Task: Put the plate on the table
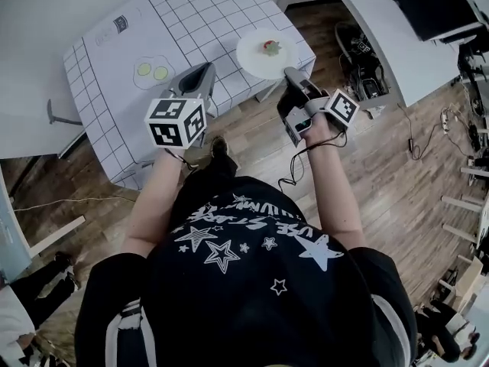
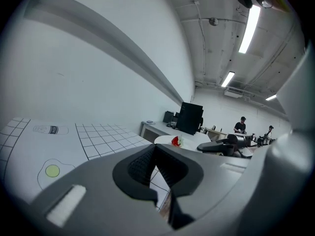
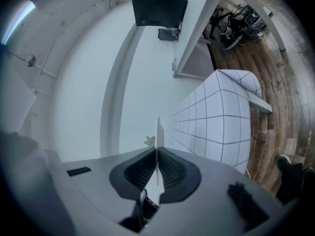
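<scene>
While the right gripper's point(image 3: 157, 155) jaws pinch the near rim of the round white plate point(image 3: 158, 132), the plate juts ahead of them over the corner of the white grid-cloth table point(image 1: 191, 14). It's kept level, likely for the small red-and-green food piece point(image 1: 270, 48). Touchdown can't be told. Left gripper point(image 2: 156, 154): jaws together, empty, idle beside the plate.

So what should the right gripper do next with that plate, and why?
Probably lower it gently and keep it level. The right gripper is shut on the rim of the white plate, which sits over the near corner of the checked table and seems not yet to rest on it. There is food on top.
</scene>
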Motion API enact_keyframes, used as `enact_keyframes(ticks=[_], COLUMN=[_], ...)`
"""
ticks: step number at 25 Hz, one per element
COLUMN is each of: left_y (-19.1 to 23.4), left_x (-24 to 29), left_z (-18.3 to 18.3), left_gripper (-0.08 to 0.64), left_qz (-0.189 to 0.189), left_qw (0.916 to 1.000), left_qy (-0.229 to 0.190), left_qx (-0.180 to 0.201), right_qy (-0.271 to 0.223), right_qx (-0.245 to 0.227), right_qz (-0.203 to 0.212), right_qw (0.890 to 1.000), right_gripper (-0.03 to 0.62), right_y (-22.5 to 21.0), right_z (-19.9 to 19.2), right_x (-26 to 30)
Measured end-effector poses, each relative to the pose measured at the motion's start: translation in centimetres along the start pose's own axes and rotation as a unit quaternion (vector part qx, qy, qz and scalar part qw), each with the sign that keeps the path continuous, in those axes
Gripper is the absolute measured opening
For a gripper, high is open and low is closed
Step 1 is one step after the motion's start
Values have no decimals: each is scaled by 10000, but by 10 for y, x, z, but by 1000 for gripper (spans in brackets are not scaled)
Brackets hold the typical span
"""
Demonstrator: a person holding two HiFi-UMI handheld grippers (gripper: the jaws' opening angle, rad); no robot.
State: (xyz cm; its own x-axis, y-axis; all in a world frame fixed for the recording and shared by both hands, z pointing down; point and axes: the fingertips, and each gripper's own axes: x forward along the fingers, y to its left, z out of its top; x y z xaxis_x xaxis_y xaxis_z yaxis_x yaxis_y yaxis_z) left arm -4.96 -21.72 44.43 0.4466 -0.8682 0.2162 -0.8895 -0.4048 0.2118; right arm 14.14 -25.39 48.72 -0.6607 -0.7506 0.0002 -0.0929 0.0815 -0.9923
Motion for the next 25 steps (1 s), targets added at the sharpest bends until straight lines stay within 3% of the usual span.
enact_keyframes(ticks=[8, 11, 17, 25], left_y=[97, 105, 117, 117], left_x=[94, 125, 162, 197], left_z=[61, 70, 72, 63], left_gripper=[9, 9, 9, 9], left_qz=[-120, -331, -410, -145], left_qw=[9989, 9983, 9980, 9979], left_qy=[252, 276, 321, 470], left_qx=[-374, -383, -348, -425], right_qy=[-86, -223, -243, 104], right_qx=[-4, -47, 51, 185], right_qz=[-484, -597, -691, -681], right_qw=[9988, 9980, 9973, 9975], right_gripper=[20, 20, 20, 20], right_y=[13, 9, -10, -35], right_z=[63, 80, 97, 132], right_x=[128, 142, 163, 178])
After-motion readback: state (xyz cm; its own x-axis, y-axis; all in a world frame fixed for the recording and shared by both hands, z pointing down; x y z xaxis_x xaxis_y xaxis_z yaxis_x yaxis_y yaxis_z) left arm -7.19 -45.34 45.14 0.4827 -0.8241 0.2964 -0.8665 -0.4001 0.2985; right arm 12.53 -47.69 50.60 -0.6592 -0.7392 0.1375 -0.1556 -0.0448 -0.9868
